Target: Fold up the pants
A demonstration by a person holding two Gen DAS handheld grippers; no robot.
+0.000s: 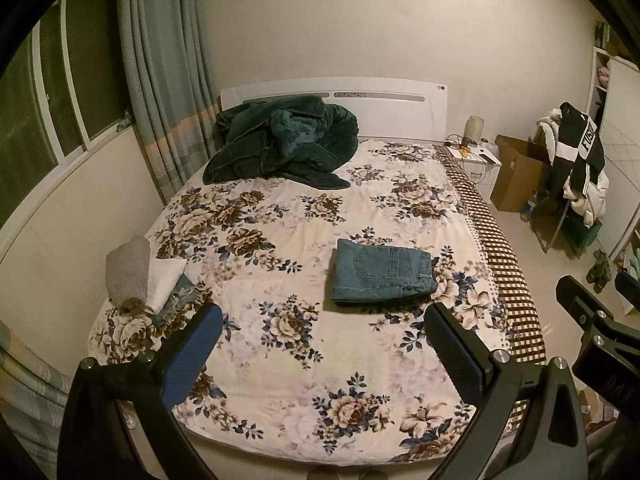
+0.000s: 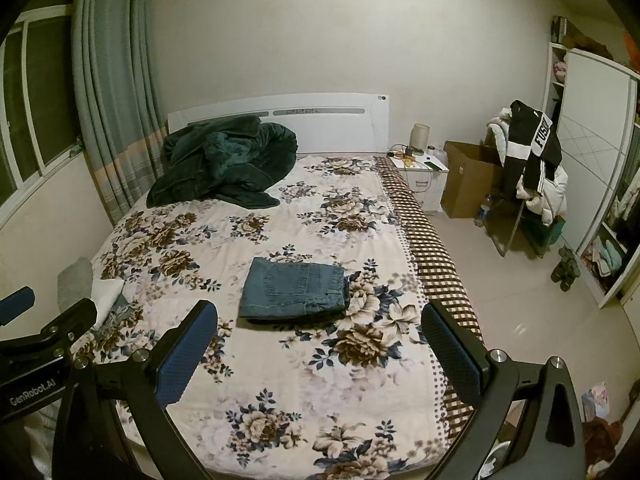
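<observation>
A wide bed under a white floral-print cover fills the room, its white headboard at 12 o'clock against a plain cream wall. Grey-green pleated curtains hang at 10 o'clock; pale glossy floor tiles spread at 3 o'clock.

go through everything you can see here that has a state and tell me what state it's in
Blue denim pants: folded into a compact rectangle, flat on the floral bedspread.
Dark green plush blanket: crumpled by the headboard.
Left gripper: open, empty.
Right gripper: open, empty.
Brown cardboard box: open-topped.
</observation>
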